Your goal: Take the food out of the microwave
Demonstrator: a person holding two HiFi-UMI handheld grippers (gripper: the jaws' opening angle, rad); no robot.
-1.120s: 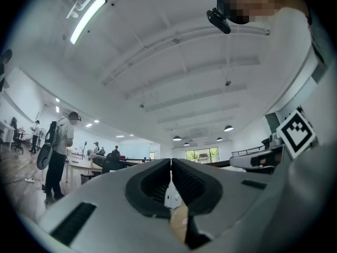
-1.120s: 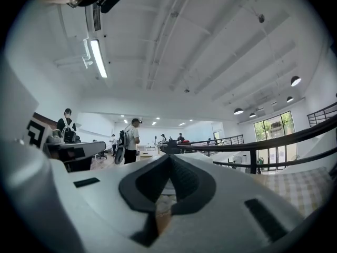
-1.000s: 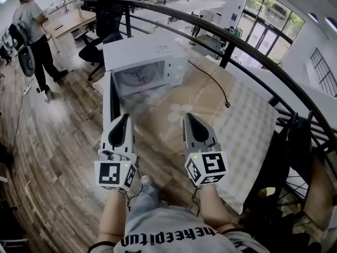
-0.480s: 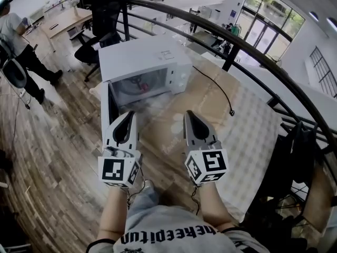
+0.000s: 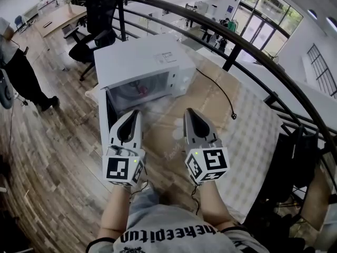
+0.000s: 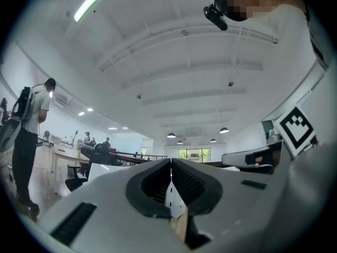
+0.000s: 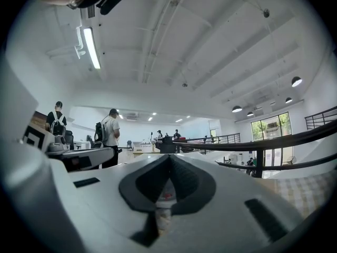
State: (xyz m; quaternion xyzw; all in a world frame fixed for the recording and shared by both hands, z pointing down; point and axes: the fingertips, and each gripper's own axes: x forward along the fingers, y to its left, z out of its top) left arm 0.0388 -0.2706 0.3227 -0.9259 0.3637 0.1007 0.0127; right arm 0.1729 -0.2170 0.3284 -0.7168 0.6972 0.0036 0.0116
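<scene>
A white microwave point(image 5: 142, 62) stands on the brown table point(image 5: 210, 115), its door point(image 5: 103, 117) swung open to the left. Something pink, the food point(image 5: 141, 90), shows dimly inside the cavity. My left gripper point(image 5: 136, 113) is shut and empty, its tips just in front of the open door's lower edge. My right gripper point(image 5: 188, 113) is shut and empty, hovering over the table to the right of the microwave's opening. In the left gripper view the jaws point(image 6: 170, 162) meet with nothing between them. In the right gripper view the microwave's cavity with a red speck point(image 7: 166, 196) shows through the shut jaws.
A black power cord point(image 5: 218, 91) runs from the microwave across the table. A curved black railing point(image 5: 253, 51) stands behind the table. A checked cloth point(image 5: 253, 136) covers the right side. A person point(image 5: 16, 67) stands at far left near office chairs point(image 5: 97, 25).
The view has drawn nearer to the microwave, which now sits larger and lower in the head view. The person at left has drifted toward the frame's edge. Both grippers stay shut.
</scene>
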